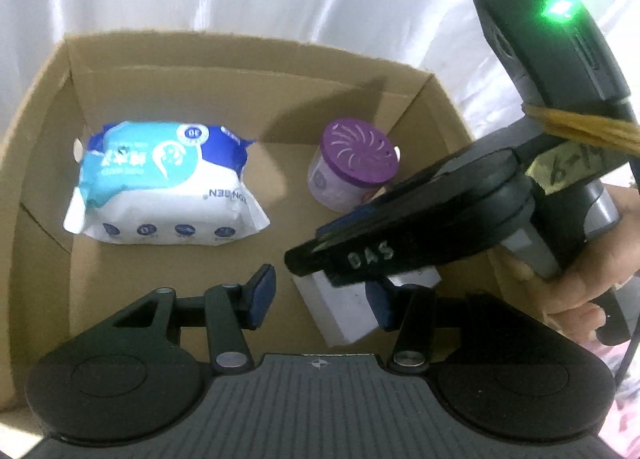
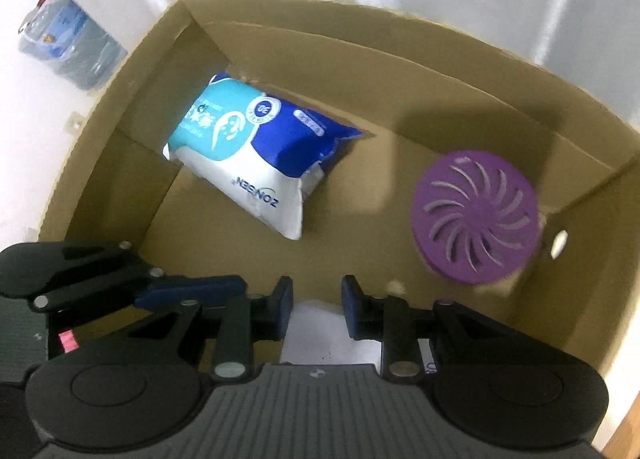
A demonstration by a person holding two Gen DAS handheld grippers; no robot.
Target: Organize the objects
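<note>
Gripping white box, right jaws closed

Readable lettering on the wipes pack and the right gripper

The soft blue, teal and white plastic pack of wipes carries the brand "ZONGEN", upside down in both views, and a round badge with "30". The black handheld right gripper has "DAS" handwritten in white on its body, and a yellowish tape label with handwriting, roughly "6-14".
</note>
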